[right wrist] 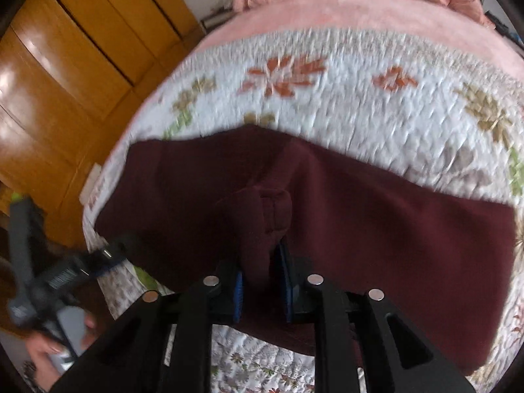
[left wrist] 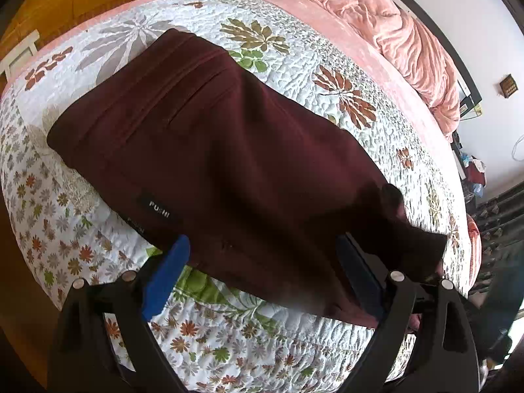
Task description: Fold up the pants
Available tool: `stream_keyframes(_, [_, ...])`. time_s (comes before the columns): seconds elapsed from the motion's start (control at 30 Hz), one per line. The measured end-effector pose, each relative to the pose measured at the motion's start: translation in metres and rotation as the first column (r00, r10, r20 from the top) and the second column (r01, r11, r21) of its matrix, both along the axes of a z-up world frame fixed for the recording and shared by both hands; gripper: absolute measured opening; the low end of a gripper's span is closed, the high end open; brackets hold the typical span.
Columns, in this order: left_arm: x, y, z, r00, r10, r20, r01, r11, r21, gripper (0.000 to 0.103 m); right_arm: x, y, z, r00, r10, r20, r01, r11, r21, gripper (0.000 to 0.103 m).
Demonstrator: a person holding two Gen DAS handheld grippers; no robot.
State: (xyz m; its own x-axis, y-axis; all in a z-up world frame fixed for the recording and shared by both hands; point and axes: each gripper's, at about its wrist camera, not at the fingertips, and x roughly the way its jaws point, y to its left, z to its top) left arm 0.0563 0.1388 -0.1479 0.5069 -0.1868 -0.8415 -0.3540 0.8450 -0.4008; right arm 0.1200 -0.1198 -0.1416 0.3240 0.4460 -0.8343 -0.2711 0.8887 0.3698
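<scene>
On top of the white quilted bedspread with floral print (left wrist: pixel 327 65) lies the dark maroon fleece pants (left wrist: pixel 229 150), spread diagonally across the bed, waistband end toward the far left with stitched bands and a pocket seam visible, small black label reading "PUSHI" (left wrist: pixel 156 209) near the closer left edge. Left gripper with blue finger pads and black frame (left wrist: pixel 265 262) sits low over the near edge of the pants, jaws spread wide, one blue pad (left wrist: pixel 167 275) over the quilt beside the fabric edge, the other pad partly covered by maroon cloth; nothing pinched between them. At right in the left wrist view the fabric bunches up and lifts off the quilt. Right wrist view is motion-blurred: right gripper with blue pads (right wrist: pixel 262 281) is closed narrow on a bunched fold of the maroon pants (right wrist: pixel 376 222), a rolled lump of cloth standing up just ahead of the fingertips. Rest of the pants lies flat on the bedspread (right wrist: pixel 344 98) beyond. Crumpled pink blanket (left wrist: pixel 393 32) is piled at the far side of the bed. Orange-brown wooden wardrobe doors (right wrist: pixel 65 75) stand beside the bed. Left gripper's body and the person's hand (right wrist: pixel 49 344) show blurred at lower left of the right wrist view.
</scene>
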Motion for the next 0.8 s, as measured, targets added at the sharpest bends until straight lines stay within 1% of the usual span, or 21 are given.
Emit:
stream_keyframes(0.07, [0.001, -0.001, 0.0, 1.0, -0.005, -0.002, 0.005, 1.0, 0.001, 0.091, -0.004, 0.004, -0.012, 0.999, 0.034, -0.022, -0.034, 0.999, -0.022, 0.029])
stream_keyframes(0.1, [0.002, -0.003, 0.0, 1.0, -0.009, -0.004, 0.009, 1.0, -0.002, 0.091, -0.005, 0.005, -0.016, 0.999, 0.046, -0.028, -0.046, 0.999, -0.021, 0.034])
stream_keyframes(0.13, [0.004, -0.004, 0.001, 1.0, -0.013, -0.005, 0.013, 1.0, -0.005, 0.091, -0.006, 0.005, -0.017, 0.997, 0.062, -0.04, -0.063, 0.998, -0.004, 0.042])
stream_keyframes(0.17, [0.005, -0.006, 0.001, 1.0, -0.019, -0.005, 0.019, 1.0, -0.006, 0.091, -0.009, 0.002, -0.016, 0.995, 0.082, -0.05, -0.08, 0.996, 0.039, 0.045])
stream_keyframes(0.23, [0.008, -0.011, 0.003, 0.999, -0.038, -0.004, 0.038, 0.999, -0.003, 0.091, -0.016, -0.007, -0.008, 0.993, 0.106, -0.051, -0.101, 0.99, 0.094, 0.047])
stream_keyframes(0.3, [0.011, -0.018, 0.006, 0.998, -0.063, 0.002, 0.063, 0.998, 0.001, 0.091, -0.027, -0.033, 0.01, 0.995, 0.098, -0.029, -0.093, 0.985, 0.146, 0.05])
stream_keyframes(0.33, [0.013, -0.023, 0.008, 0.997, -0.079, 0.005, 0.079, 0.997, 0.003, 0.091, -0.029, -0.046, 0.017, 0.997, 0.078, -0.024, -0.073, 0.984, 0.16, 0.052])
stream_keyframes(0.37, [0.016, -0.029, 0.009, 0.995, -0.097, 0.008, 0.097, 0.995, 0.003, 0.091, -0.031, -0.071, 0.027, 0.999, 0.029, -0.015, -0.025, 0.983, 0.183, 0.056])
stream_keyframes(0.4, [0.018, -0.034, 0.01, 0.994, -0.11, 0.011, 0.11, 0.994, 0.004, 0.091, -0.033, -0.096, 0.034, 0.999, -0.033, -0.013, 0.035, 0.979, 0.202, 0.059])
stream_keyframes(0.43, [0.021, -0.041, 0.011, 0.992, -0.126, 0.014, 0.126, 0.992, 0.006, 0.091, -0.035, -0.124, 0.039, 0.994, -0.109, -0.021, 0.111, 0.973, 0.204, 0.065])
stream_keyframes(0.5, [0.03, -0.057, 0.01, 0.986, -0.164, 0.01, 0.164, 0.986, 0.011, 0.091, -0.038, -0.17, 0.039, 0.972, -0.229, -0.047, 0.234, 0.957, 0.169, 0.068])
stream_keyframes(0.57, [0.037, -0.071, 0.005, 0.981, -0.192, -0.01, 0.192, 0.981, 0.015, 0.091, -0.043, -0.209, 0.03, 0.95, -0.302, -0.085, 0.311, 0.941, 0.133, 0.072])
stream_keyframes(0.6, [0.04, -0.079, 0.001, 0.978, -0.206, -0.02, 0.206, 0.978, 0.014, 0.091, -0.045, -0.222, 0.023, 0.94, -0.324, -0.107, 0.336, 0.933, 0.124, 0.072])
stream_keyframes(0.63, [0.042, -0.086, -0.004, 0.976, -0.217, -0.033, 0.217, 0.976, 0.007, 0.091, -0.048, -0.237, 0.011, 0.926, -0.346, -0.148, 0.365, 0.921, 0.133, 0.072])
stream_keyframes(0.67, [0.043, -0.092, -0.009, 0.973, -0.225, -0.045, 0.225, 0.974, -0.003, 0.091, -0.048, -0.244, 0.003, 0.921, -0.347, -0.179, 0.375, 0.914, 0.156, 0.072])
stream_keyframes(0.73, [0.041, -0.101, -0.016, 0.971, -0.233, -0.061, 0.232, 0.973, -0.013, 0.091, -0.049, -0.253, -0.022, 0.9, -0.34, -0.272, 0.401, 0.891, 0.212, 0.072])
stream_keyframes(0.8, [0.038, -0.109, -0.024, 0.966, -0.247, -0.08, 0.246, 0.969, -0.012, 0.091, -0.049, -0.253, -0.037, 0.892, -0.327, -0.312, 0.404, 0.886, 0.227, 0.072])
